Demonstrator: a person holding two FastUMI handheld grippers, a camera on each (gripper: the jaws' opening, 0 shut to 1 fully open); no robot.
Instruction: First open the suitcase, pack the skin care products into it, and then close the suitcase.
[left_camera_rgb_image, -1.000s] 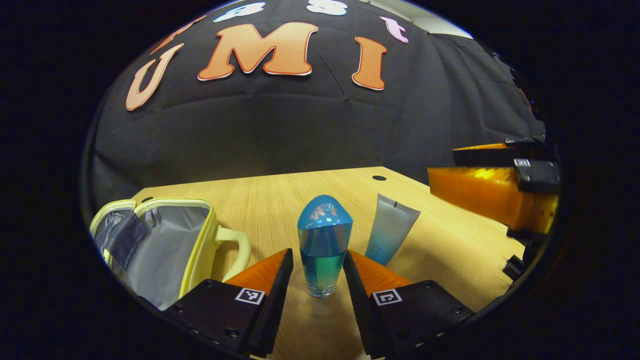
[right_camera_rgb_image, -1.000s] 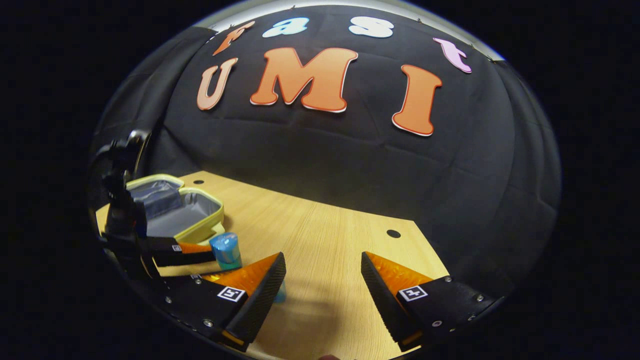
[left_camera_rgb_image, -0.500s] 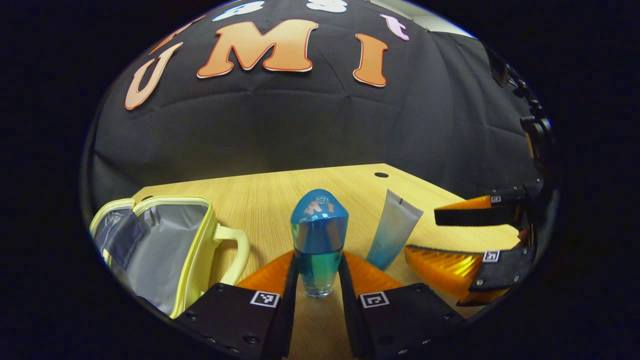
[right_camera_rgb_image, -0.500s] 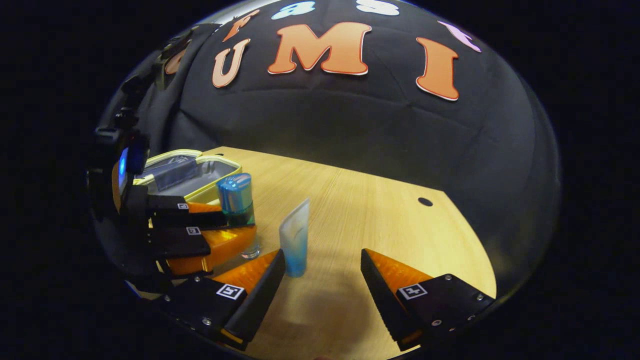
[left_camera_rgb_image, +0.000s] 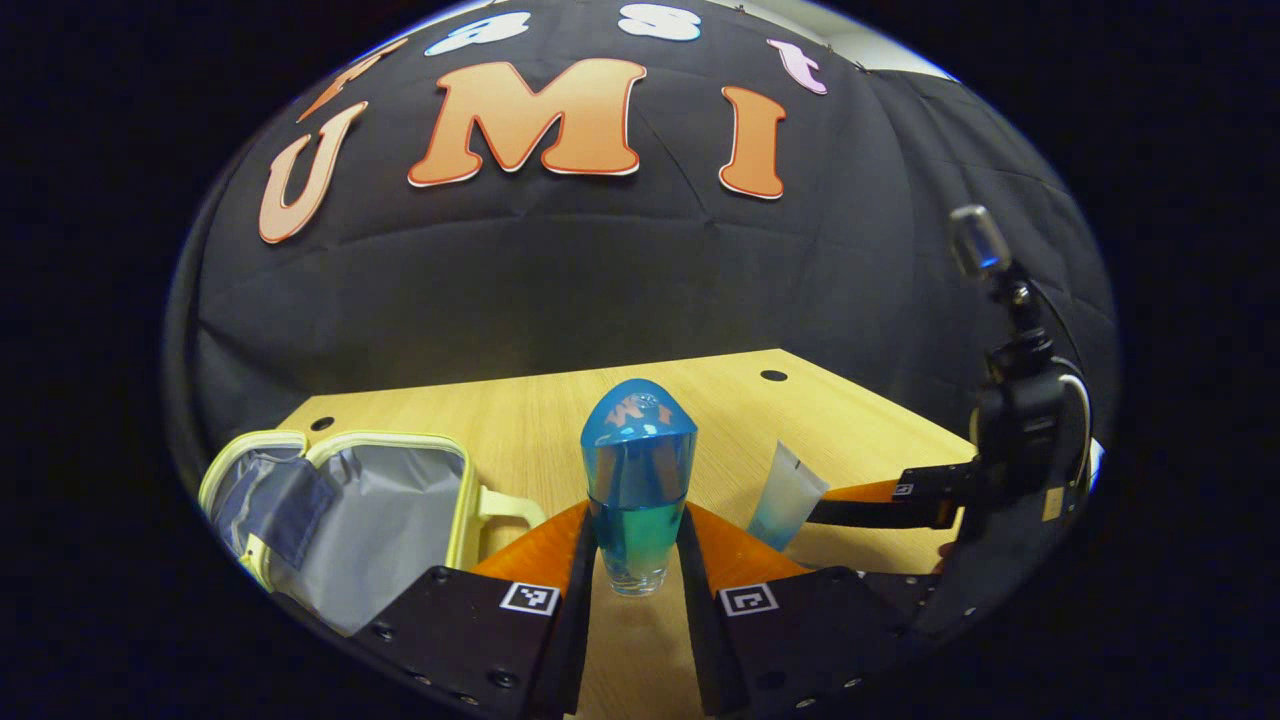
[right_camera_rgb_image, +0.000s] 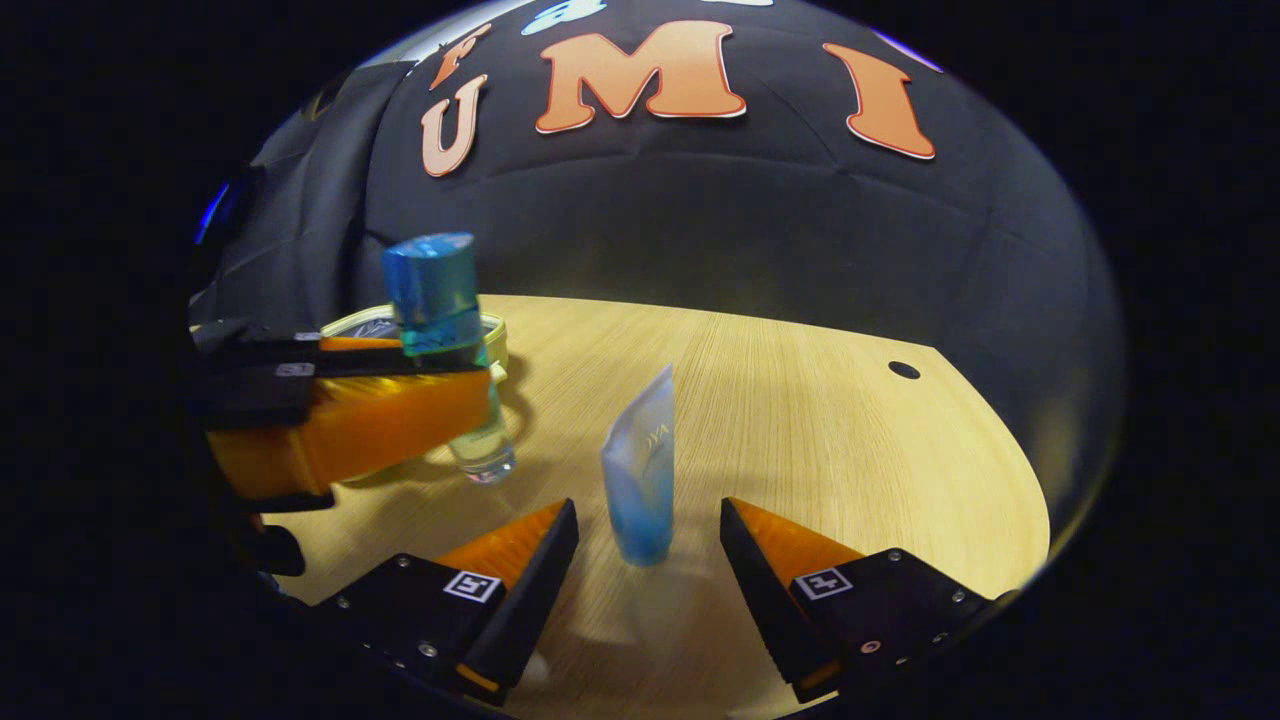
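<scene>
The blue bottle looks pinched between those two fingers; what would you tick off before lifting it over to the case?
1. Grip on the blue bottle: both fingers of the left gripper press its sides. Ok.
2. Bottle upright in the left gripper view: ok.
3. Yellow case lying open, lining bare: ok.
4. Bottle free of the table: in the right gripper view its base seems just off the wood. Cannot tell.
5. White-and-blue tube stands apart from the bottle: ok.
6. Right gripper open, the tube between its fingers, not yet gripped: ok.
</scene>
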